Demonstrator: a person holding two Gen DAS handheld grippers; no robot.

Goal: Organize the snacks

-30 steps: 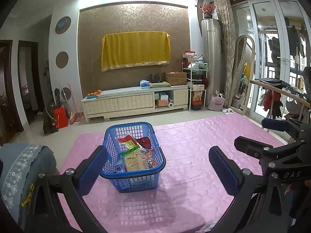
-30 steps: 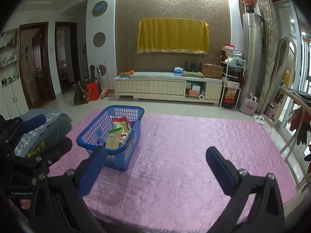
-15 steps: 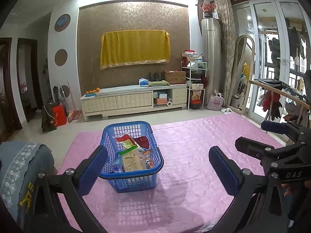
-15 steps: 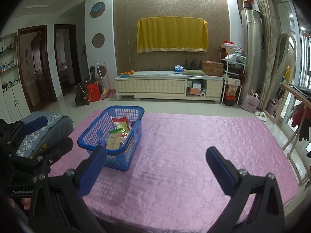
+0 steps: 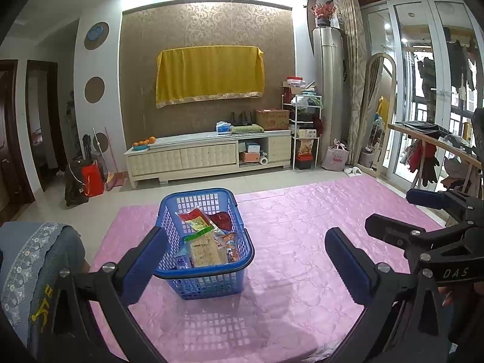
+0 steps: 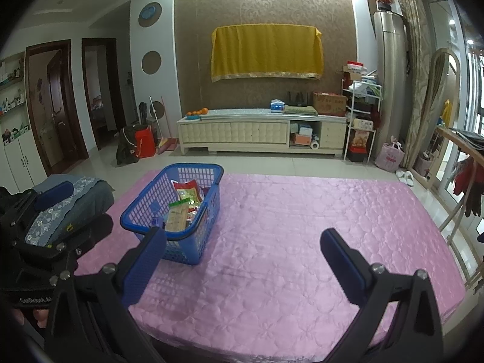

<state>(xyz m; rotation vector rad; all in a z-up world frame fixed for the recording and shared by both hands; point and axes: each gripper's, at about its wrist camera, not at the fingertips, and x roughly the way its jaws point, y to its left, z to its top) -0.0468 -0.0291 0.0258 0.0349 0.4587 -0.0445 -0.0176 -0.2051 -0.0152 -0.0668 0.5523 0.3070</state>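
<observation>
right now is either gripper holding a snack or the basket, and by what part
Nothing is held. The left gripper and right gripper are both open and empty; the snacks lie in the blue basket, untouched.

Bright living room: patterned brown wall (image 5: 208, 27), cream cabinet (image 5: 208, 157), tiled floor (image 6: 272, 165), glass doors (image 5: 423, 90).

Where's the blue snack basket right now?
The blue basket sits on the pink mat, left of centre in both views, just ahead of the left gripper.

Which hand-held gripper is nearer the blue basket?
Left. The left hand-held gripper faces the blue basket directly; the right hand-held gripper sits off to its right.
</observation>
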